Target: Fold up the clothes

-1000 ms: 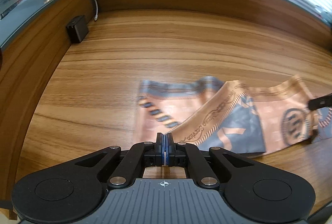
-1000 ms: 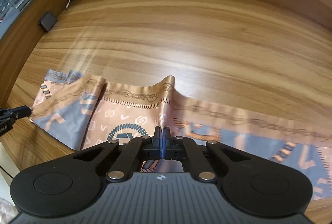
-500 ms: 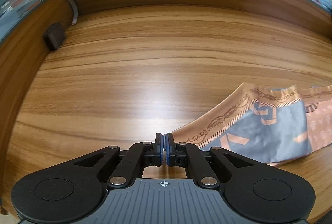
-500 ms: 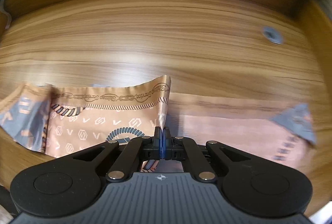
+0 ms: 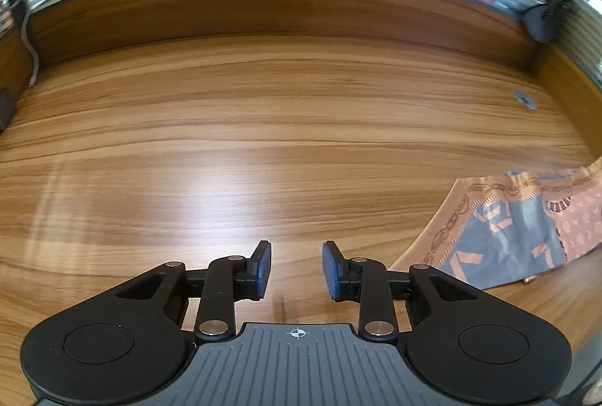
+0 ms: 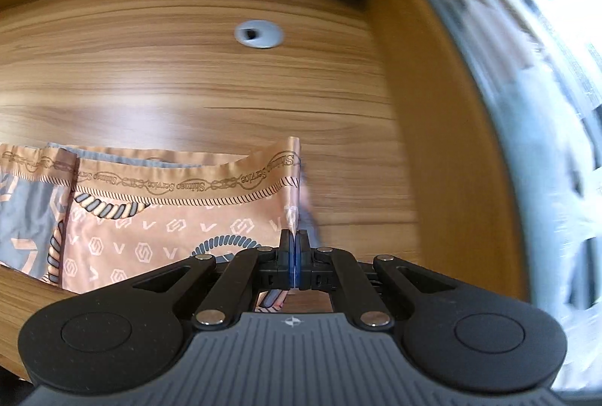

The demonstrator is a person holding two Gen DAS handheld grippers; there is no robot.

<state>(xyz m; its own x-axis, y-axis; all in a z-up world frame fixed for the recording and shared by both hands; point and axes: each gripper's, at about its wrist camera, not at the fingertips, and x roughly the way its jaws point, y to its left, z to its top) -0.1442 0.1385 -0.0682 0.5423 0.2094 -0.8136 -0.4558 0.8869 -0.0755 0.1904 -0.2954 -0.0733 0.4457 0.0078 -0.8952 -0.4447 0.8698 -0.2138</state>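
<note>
A peach and grey-blue patterned scarf (image 6: 158,218) lies folded on the wooden table. My right gripper (image 6: 293,255) is shut on the scarf's right edge, which stands up in a ridge in front of the fingers. In the left wrist view the scarf (image 5: 504,240) lies at the right, apart from my left gripper (image 5: 296,268), which is open and empty over bare wood. The scarf's near edge is hidden behind the right gripper body.
A grey cable grommet (image 6: 259,34) sits in the table (image 5: 263,127) beyond the scarf. A raised wooden rim (image 5: 286,18) runs along the back and right side (image 6: 444,142). A white cable (image 5: 32,60) and a black box (image 5: 5,107) are at far left.
My left gripper has opened and let go of the scarf edge, which now lies to its right. My right gripper, still shut on the scarf, has swung to the right toward the table's side rim.
</note>
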